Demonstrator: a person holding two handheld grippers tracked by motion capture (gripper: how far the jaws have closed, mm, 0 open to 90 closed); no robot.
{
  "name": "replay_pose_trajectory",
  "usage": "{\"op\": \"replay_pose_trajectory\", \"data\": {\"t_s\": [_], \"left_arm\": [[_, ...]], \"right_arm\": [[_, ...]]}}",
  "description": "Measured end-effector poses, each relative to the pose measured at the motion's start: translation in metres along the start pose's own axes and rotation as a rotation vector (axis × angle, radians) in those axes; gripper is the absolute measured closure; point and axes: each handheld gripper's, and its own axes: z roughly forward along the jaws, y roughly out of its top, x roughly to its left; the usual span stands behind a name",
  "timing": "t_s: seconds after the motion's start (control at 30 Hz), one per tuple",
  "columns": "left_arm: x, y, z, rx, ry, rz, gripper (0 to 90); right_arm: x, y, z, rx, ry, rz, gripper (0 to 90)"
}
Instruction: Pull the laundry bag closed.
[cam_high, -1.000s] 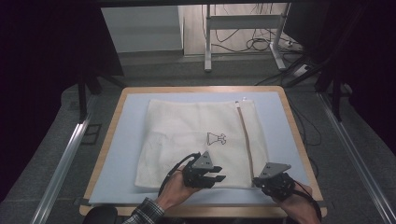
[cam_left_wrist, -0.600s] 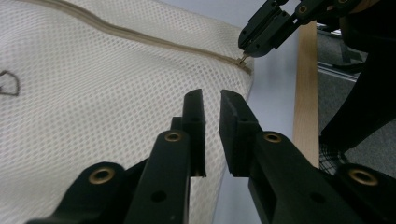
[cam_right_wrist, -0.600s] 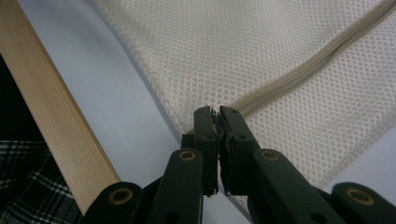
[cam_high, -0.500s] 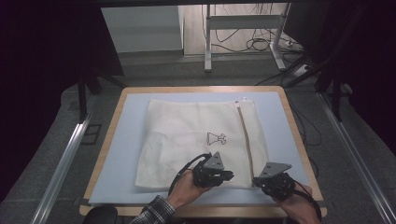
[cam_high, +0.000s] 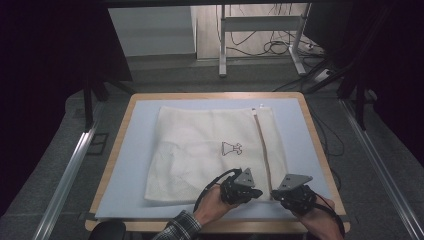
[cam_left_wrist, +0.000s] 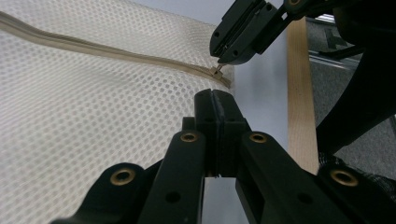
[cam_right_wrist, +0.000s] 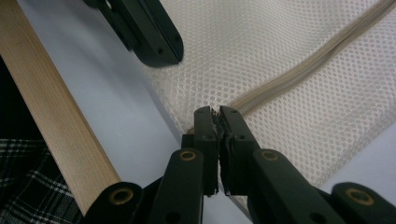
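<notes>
A white mesh bag (cam_high: 200, 145) lies flat on the pale blue mat (cam_high: 135, 165), with a beige zipper (cam_high: 262, 150) running down its right side. My left gripper (cam_high: 256, 194) sits at the bag's near edge beside the zipper's end. Its jaws have just been closing and now stand shut, pinching the mesh (cam_left_wrist: 70, 116) at the bag's edge. My right gripper (cam_high: 274, 193) faces it from the right, shut on the small metal zipper pull (cam_left_wrist: 217, 71). In the right gripper view my right gripper (cam_right_wrist: 215, 112) grips the zipper (cam_right_wrist: 299, 70) at its end.
A small black print (cam_high: 231, 148) marks the bag's middle. The table's wooden rim (cam_high: 115, 150) frames the mat; its near edge (cam_right_wrist: 51, 107) lies close behind both hands. Metal rails, desk legs and cables stand on the floor around the table.
My left gripper has moved right along the bag's near edge toward the right gripper, and its jaws have closed. The right gripper has stayed in place.
</notes>
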Motion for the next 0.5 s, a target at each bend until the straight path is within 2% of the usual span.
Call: {"op": "replay_pose_trajectory", "data": {"t_s": [0.2,0.27,0.3,0.4,0.5], "left_arm": [[0.0,0.002,0.013,0.017,0.003,0.005,89.7],[-0.001,0.002,0.016,0.003,0.005,-0.009,89.7],[0.001,0.003,0.017,0.021,0.005,0.012,89.7],[-0.002,0.004,0.024,0.026,0.02,0.011,89.7],[-0.005,0.003,0.029,0.047,0.05,0.032,89.6]], "right_arm": [[0.0,0.0,0.0,0.002,-0.003,-0.001,85.2],[0.0,0.0,0.001,0.004,-0.003,-0.004,85.2],[0.0,0.0,0.001,0.005,-0.004,-0.006,85.2],[0.001,0.0,0.001,0.009,-0.005,-0.014,85.2],[0.001,0.0,0.002,0.015,-0.006,-0.021,85.1]]}}
